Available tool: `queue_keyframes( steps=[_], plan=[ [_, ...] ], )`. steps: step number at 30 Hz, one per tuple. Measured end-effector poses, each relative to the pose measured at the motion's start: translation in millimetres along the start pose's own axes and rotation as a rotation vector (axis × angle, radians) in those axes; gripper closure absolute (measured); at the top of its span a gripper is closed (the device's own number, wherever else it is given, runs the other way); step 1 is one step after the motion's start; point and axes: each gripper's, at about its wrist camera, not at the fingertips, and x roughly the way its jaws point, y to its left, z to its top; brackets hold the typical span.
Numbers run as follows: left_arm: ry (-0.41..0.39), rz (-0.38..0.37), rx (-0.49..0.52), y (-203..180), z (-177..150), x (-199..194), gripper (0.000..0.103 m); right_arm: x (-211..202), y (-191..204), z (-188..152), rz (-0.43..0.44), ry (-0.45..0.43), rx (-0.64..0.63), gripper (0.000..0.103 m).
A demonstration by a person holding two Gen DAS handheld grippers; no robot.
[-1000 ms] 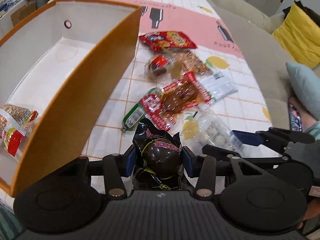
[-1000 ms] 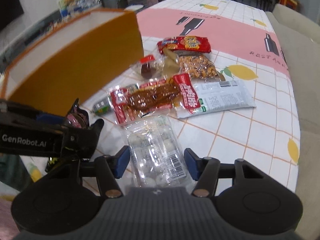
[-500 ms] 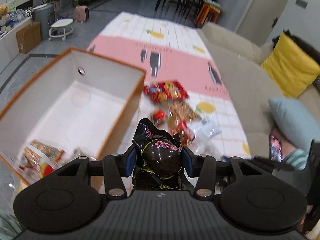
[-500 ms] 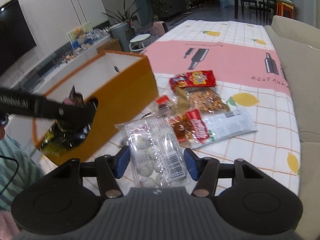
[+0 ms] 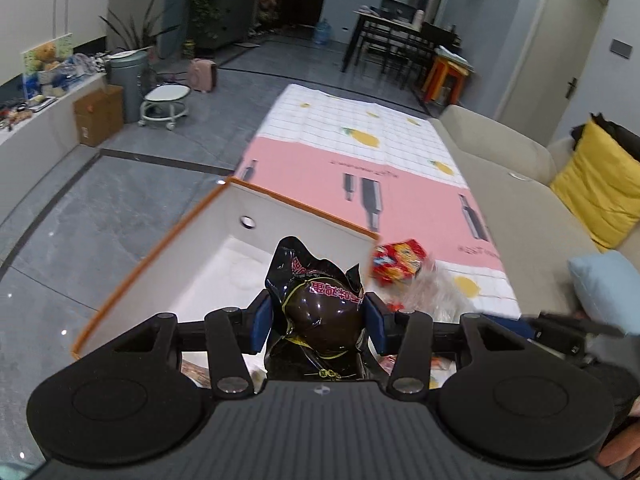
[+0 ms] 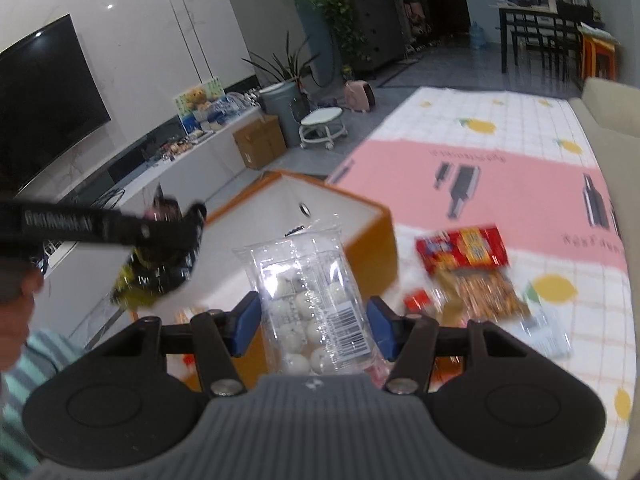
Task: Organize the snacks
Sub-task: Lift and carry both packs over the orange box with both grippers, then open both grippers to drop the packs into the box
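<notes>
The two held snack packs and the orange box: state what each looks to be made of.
Dark pack in the left gripper: glossy plastic film, judging by sharp highlights and crinkled edges.
Clear bag in the right gripper: thin transparent plastic; white balls show through.
Orange box: probably fabric-covered or coated board, with matte stiff walls, a white lining and a metal-looking eyelet.

box: white, orange rim | held packet: black, red print | cloth: pink band, lemons

I counted two tongs, one orange box, one dark packet, one clear bag of white balls, and one red packet.
</notes>
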Motion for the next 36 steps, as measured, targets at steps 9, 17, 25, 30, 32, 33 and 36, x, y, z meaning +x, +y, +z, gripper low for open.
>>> queue_keyframes(
  steps=[9, 17, 25, 30, 32, 33, 36],
  plan=[
    [0.056, 0.057, -0.102, 45.7, 9.2, 39.5, 0.048, 56.5, 42.5, 59.6, 0.025, 0.013, -0.041, 0.048],
    [0.118, 0.139, -0.133, 80.3, 6.8, 73.3, 0.048, 125.7, 59.7, 76.8, -0.046, 0.106, -0.131, 0.048],
    [0.199, 0.159, -0.083, 79.8, -11.4, 99.1, 0.047, 183.0, 55.1, 65.0, -0.115, 0.208, -0.315, 0.048],
    [0.233, 0.190, -0.042, 79.7, -15.3, 113.1, 0.047, 209.2, 55.4, 53.7, -0.127, 0.270, -0.379, 0.048],
    [0.250, 0.206, -0.034, 81.5, -17.9, 117.1, 0.047, 218.6, 54.3, 51.4, -0.135, 0.292, -0.399, 0.048],
    [0.259, 0.212, -0.033, 83.4, -18.9, 119.1, 0.047, 222.8, 55.1, 49.7, -0.139, 0.304, -0.412, 0.048],
    [0.286, 0.232, -0.030, 87.0, -19.5, 126.6, 0.047, 235.6, 58.0, 45.7, -0.160, 0.332, -0.453, 0.048]
  ],
)
